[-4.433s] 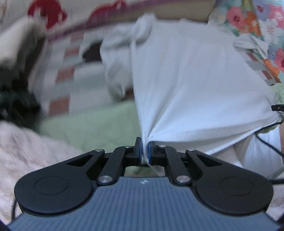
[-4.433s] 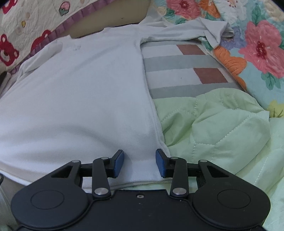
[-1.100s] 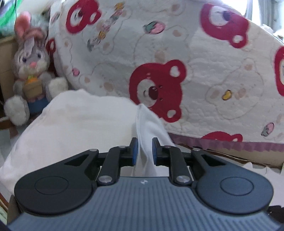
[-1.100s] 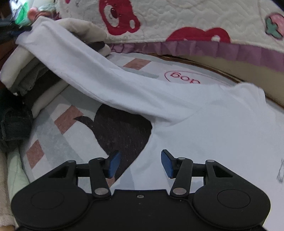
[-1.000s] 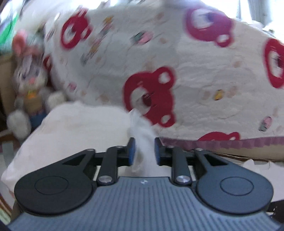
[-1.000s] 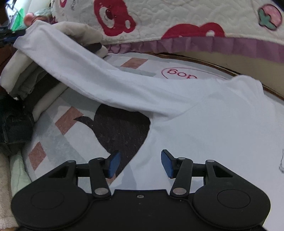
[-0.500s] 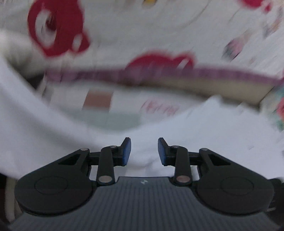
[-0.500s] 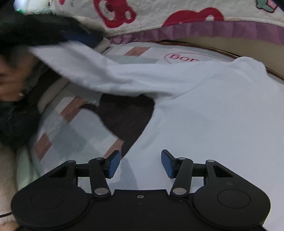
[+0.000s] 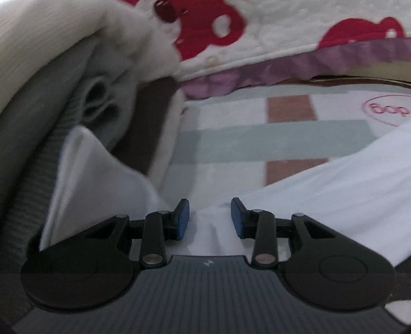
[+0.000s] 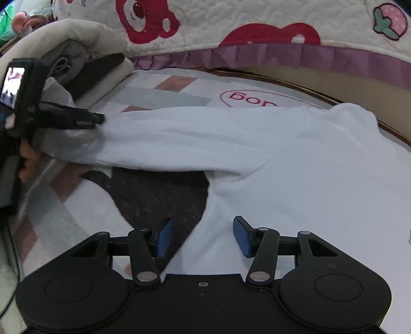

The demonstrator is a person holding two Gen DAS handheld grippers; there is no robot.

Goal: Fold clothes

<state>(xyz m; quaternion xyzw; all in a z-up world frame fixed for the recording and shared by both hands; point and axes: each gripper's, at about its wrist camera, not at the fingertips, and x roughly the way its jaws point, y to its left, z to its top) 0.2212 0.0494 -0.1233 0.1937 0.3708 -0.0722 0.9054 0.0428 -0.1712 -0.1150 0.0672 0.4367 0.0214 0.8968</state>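
The white long-sleeved shirt lies spread on the bed, its body toward the right side of the patterned sheet and its collar end near the headboard edge, under the bear-print quilt; 1 sleeve runs leftward across the sheet toward the stack of folded clothes at the bed's left edge.

Left gripper: jaws apart, blue pads clear of the cloth on both sides; the sleeve end lies slack beneath and just ahead of the pads. 1.1 s ago this gripper was lifted, with a ridge of white cloth between nearly closed pads and the quilt filling its view; it has since come down to sheet level and its jaws stand wider. In the right wrist view the same gripper sits at the sleeve's end, touching or just above the fabric; which, I cannot tell.

Right gripper: jaws apart, holding nothing, hovering over the shirt's side edge near the armpit, as it did 1.1 s ago; the sleeve, then raised in a slope toward the stack, now lies lower and flatter; a dark printed patch of the sheet shows beneath the sleeve.
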